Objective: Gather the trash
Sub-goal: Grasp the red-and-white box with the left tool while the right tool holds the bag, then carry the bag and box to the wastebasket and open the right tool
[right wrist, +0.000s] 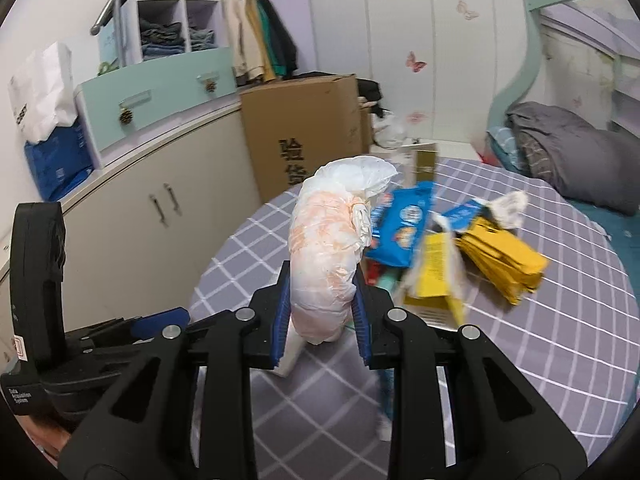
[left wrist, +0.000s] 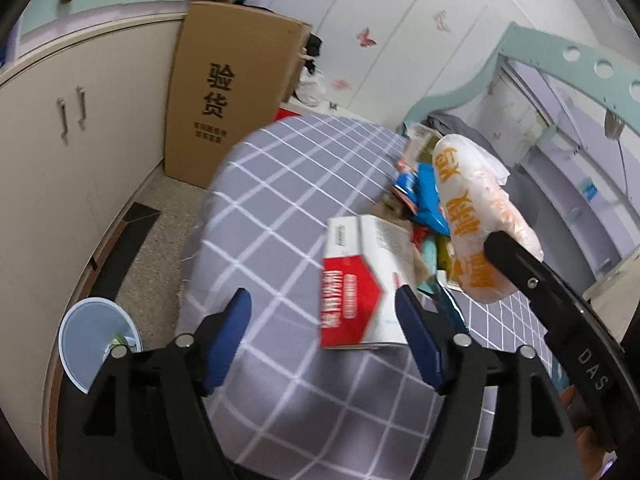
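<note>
A round table with a grey checked cloth [left wrist: 280, 208] carries a heap of trash. My right gripper [right wrist: 320, 312] is shut on a white plastic bag with orange print [right wrist: 328, 248] and holds it above the cloth; the bag also shows in the left wrist view [left wrist: 472, 220]. My left gripper [left wrist: 324, 320] is open, its jaws wide apart, with a red and white carton [left wrist: 360, 280] lying just ahead between the fingertips, untouched as far as I can tell. Blue wrappers [right wrist: 404, 228], yellow packets [right wrist: 500, 264] and a yellow carton [right wrist: 436, 276] lie in the heap.
A pale blue bin [left wrist: 96, 336] stands on the floor left of the table, with something inside. A tall cardboard box [left wrist: 228, 96] and cream cabinets [left wrist: 60, 160] stand behind. A bunk bed with grey bedding [right wrist: 560, 144] is at the right.
</note>
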Demonstrator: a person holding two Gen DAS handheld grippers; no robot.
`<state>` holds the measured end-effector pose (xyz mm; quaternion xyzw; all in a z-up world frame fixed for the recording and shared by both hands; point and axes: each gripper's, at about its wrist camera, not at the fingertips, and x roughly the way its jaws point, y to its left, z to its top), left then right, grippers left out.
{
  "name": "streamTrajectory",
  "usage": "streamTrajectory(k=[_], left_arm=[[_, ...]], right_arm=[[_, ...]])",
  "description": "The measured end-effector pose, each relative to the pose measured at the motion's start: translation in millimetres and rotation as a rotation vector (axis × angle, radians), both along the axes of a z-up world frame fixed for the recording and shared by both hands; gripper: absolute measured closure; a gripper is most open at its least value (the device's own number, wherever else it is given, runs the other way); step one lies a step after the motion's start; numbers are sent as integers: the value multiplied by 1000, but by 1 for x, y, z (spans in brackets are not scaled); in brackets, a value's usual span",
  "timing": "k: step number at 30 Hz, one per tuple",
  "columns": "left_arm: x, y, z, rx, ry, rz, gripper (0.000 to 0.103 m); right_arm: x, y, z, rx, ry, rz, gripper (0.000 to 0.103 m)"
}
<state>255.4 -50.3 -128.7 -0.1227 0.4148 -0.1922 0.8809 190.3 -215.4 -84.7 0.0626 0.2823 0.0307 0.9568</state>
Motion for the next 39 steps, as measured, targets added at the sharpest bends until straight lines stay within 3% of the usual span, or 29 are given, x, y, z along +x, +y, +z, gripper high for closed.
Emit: streamTrajectory(k=[5,12,13,14,18,25,39], left_arm=[[2,-35,-1,102,-1,-41,19],[12,-66,-11,305,2,-38,19],[12,-69,-11,336,-7,-41,23],[10,-70,-10,345,-27,-34,38],[7,-58,-7,260,-16,-47,39],[2,-17,-4,164,-24,23,39],[-18,126,11,64,-65,280,39]], right_arm=[[-2,-16,-8,17,10,-16,76],[-3,-26,-19,47,28,-9,76],[-3,-27,-19,48,29,-9,76],[-4,-28,-19,50,29,-7,76],[-6,-26,-17,46,24,-3,76],[-7,-7,-10,30,11,29,76],[20,122,-14,3,45,275,76]])
